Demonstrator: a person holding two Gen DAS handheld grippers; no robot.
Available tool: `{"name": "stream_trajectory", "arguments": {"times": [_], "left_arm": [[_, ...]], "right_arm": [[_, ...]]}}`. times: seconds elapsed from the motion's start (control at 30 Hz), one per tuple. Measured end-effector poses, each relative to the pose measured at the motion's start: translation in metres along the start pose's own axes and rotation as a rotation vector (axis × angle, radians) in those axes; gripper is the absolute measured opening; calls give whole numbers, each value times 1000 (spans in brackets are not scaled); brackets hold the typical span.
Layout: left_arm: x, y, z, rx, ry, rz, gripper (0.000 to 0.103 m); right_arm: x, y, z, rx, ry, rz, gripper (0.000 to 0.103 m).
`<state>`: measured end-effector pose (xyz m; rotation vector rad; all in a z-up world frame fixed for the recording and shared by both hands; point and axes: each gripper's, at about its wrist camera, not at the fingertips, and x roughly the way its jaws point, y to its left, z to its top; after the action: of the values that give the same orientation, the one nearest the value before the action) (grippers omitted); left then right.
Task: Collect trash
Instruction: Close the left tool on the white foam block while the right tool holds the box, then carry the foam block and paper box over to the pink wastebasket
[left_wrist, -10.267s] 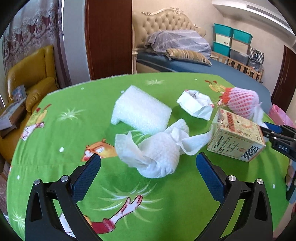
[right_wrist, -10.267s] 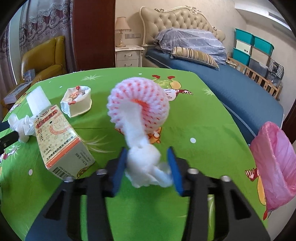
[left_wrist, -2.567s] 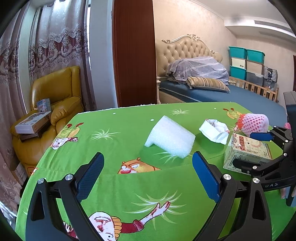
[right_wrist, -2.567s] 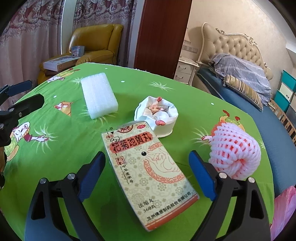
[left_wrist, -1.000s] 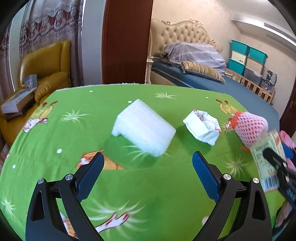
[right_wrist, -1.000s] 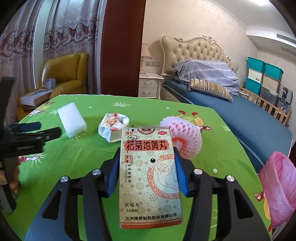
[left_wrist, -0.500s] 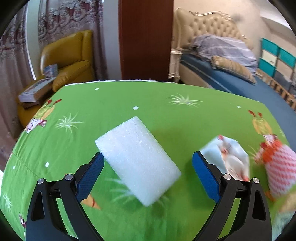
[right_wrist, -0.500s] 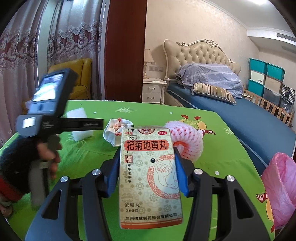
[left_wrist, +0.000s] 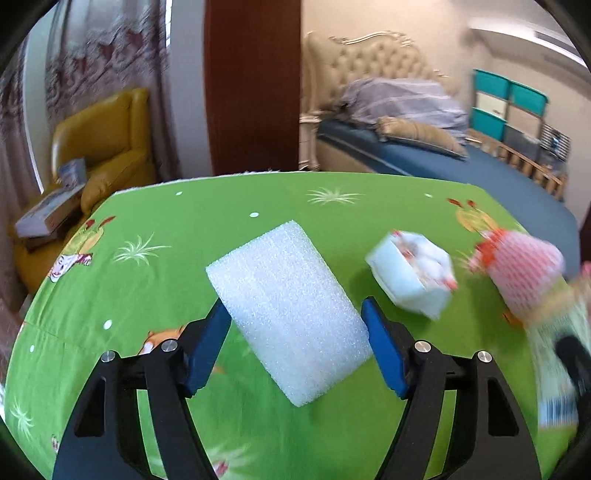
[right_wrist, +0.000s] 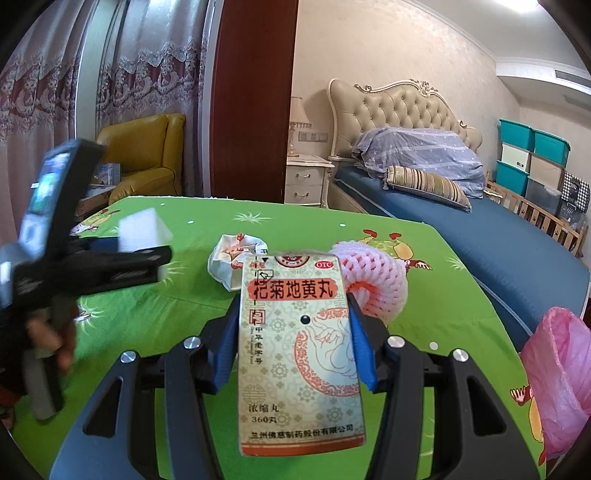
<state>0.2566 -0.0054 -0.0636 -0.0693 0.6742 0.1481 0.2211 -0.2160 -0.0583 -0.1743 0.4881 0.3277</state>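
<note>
My left gripper is shut on a white foam block above the green tablecloth. My right gripper is shut on a medicine box with Chinese print, held above the table. A crumpled white paper cup and a pink-and-white foam fruit net lie on the cloth to the right; both also show in the right wrist view, the cup and the net. The left gripper with the foam block appears blurred at the left there.
A pink trash bag hangs off the table's right edge. A yellow armchair with boxes stands far left. A bed lies behind the table, with teal storage bins beyond.
My left gripper has closed its fingers onto the foam block. My right gripper keeps holding the medicine box almost unmoved.
</note>
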Motion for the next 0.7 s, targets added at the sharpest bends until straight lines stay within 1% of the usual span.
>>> {"name": "stream_trajectory", "arguments": {"times": [0.13,0.3,0.47,0.7], "left_arm": [[-27,4,-18,23,-32,-58,68],[-50,5,-30,60,-86,-58,68],[-64,2,-38,81,-118,-68,68],[-79,-1,-45,96,-142,-81,69]], "right_arm": [[0,2,0,-12,3,-2,51],[0,4,0,-18,5,-5,51],[0,4,0,-19,5,-5,51],[-5,6,-1,-21,1,0,51]]}}
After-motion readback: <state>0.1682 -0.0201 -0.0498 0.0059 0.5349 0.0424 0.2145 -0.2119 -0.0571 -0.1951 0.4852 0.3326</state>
